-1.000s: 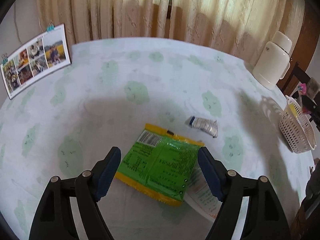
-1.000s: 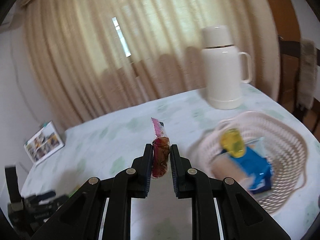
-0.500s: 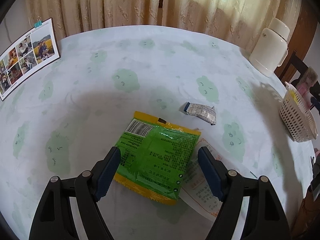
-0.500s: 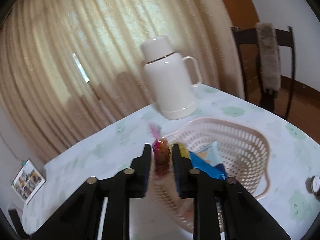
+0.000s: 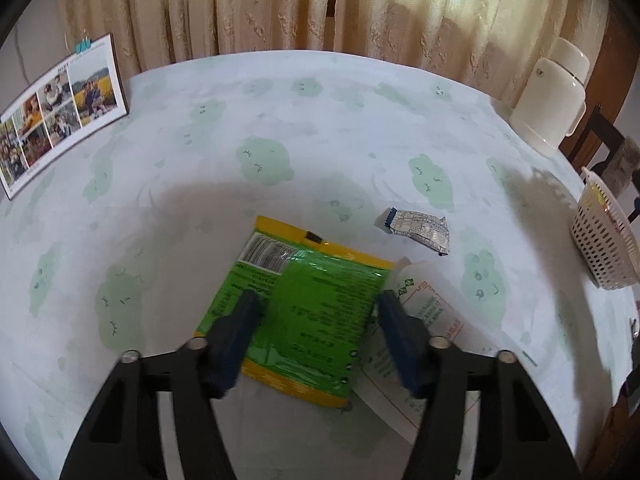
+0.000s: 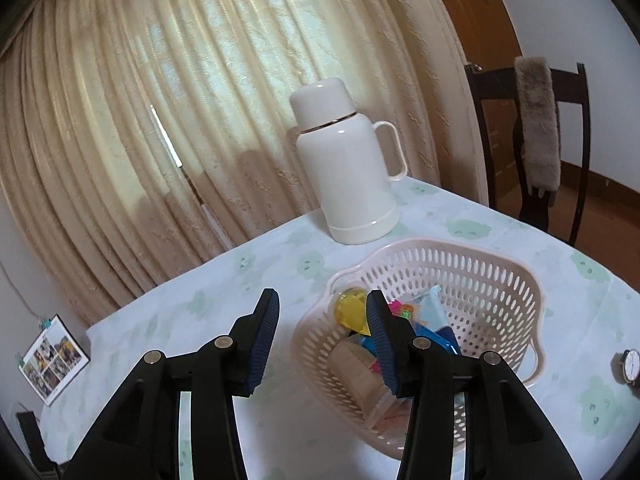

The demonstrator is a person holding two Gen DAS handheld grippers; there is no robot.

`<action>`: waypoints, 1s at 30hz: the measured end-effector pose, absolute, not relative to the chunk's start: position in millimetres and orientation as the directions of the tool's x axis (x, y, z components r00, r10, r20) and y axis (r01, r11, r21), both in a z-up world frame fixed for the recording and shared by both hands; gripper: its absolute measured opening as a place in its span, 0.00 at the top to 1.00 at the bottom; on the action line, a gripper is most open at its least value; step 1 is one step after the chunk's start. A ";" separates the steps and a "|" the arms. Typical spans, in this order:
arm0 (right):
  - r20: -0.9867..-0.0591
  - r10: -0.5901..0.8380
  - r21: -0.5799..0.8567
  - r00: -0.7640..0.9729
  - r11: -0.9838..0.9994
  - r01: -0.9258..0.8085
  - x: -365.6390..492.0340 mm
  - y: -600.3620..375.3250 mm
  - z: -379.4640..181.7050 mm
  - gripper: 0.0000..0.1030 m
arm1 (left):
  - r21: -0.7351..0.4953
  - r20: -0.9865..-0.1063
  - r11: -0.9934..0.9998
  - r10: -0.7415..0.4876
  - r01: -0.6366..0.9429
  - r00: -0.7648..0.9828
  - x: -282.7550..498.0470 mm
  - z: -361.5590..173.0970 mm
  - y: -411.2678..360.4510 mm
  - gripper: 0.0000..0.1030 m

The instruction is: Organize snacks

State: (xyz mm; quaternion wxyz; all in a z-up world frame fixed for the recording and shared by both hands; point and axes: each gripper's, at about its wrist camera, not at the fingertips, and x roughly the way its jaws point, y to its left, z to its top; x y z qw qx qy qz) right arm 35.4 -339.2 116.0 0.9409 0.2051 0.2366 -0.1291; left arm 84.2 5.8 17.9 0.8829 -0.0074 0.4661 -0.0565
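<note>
A green and yellow snack bag [image 5: 308, 312] lies flat on the table, on top of a white packet [image 5: 432, 320]. My left gripper [image 5: 316, 308] is open, its jaws low on either side of the green bag. A small silver wrapper [image 5: 416, 230] lies beyond it to the right. My right gripper [image 6: 322, 308] is open and empty, at the left rim of the pink perforated basket [image 6: 500, 276], which holds several snacks, among them a yellow one [image 6: 350, 308]. The basket also shows in the left wrist view [image 5: 604, 248] at the far right.
A white thermos jug [image 6: 346, 164] stands behind the basket, also seen in the left wrist view [image 5: 554, 92]. A photo calendar [image 5: 56, 112] stands at the table's left edge. A watch [image 6: 630, 366] lies right of the basket. A dark chair [image 6: 532, 144] stands beyond the table.
My right gripper opened and let go of the red snack over the basket. My left gripper moved down onto the green bag and its jaws narrowed a little.
</note>
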 end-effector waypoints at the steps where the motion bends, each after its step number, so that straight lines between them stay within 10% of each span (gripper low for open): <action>1: -0.497 -0.144 0.321 0.856 0.886 0.335 35.9 -337.5 116.0 0.54 | -0.060 -0.820 0.994 -0.102 0.093 0.563 83.8 18.4 5.7 0.48; 30: -0.521 -0.002 0.150 0.854 0.984 0.093 42.1 -251.1 97.1 0.54 | -0.138 -0.744 0.990 -0.130 0.039 0.656 69.5 56.5 5.1 0.54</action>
